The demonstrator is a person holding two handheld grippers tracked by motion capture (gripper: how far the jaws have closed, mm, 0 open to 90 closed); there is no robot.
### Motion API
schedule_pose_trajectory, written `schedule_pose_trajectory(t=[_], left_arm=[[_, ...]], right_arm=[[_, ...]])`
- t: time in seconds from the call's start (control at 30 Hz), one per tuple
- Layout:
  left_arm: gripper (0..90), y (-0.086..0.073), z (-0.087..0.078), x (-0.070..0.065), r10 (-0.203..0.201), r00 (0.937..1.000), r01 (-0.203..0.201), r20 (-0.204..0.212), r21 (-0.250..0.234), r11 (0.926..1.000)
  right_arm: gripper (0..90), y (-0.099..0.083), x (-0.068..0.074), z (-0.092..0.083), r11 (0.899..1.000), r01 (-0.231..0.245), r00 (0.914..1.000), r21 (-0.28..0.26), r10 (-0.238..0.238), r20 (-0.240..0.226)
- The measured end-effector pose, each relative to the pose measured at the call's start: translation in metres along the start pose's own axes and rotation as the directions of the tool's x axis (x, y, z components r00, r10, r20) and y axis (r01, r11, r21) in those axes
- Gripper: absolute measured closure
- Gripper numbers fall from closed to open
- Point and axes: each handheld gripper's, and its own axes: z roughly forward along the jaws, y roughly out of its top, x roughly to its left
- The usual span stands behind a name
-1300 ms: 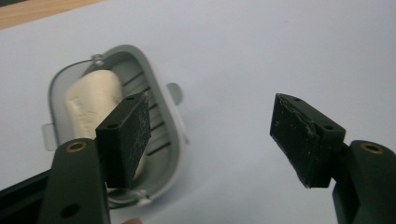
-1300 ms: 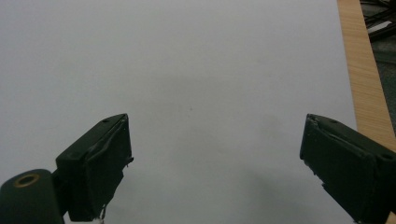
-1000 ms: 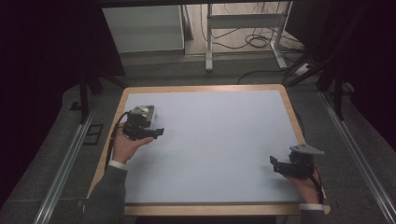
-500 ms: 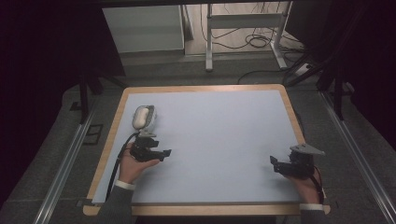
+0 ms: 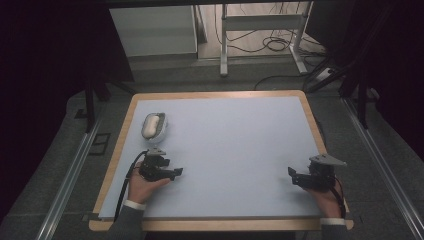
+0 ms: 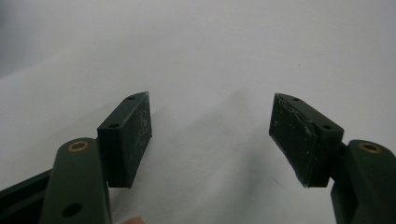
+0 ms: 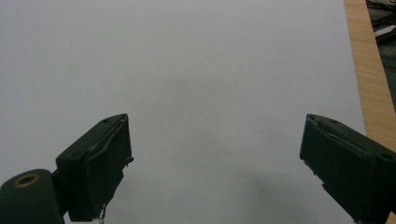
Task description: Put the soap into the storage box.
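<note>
The right sleeve [image 5: 334,231] is cut off by the high view's bottom edge.

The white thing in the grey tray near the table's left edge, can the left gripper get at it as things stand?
Probably yes. The left gripper is open and empty, and only bare mat lies between it and the grey tray.

Dark sleeves, white cuffs, black handheld tools.

Left gripper [image 5: 175,172]: black body, black cable trailing back along the forearm, scuffed dark pads [image 6: 135,135] with brass-ringed screw holes. Right gripper [image 5: 291,174]: same build, topped by a grey three-cornered plate.
</note>
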Motion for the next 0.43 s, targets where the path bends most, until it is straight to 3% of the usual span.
schedule_pose_trajectory(t=[0.43], left_arm=[[30.0,-0.0009,-0.0064,0.0013,-0.01,0.9999,0.01,0.005,-0.029,0.9995]], right_arm=[[8.6,0.0024,0.0047,-0.0005,1.0,0.009,0.9999,-0.014,-0.009,-0.012]])
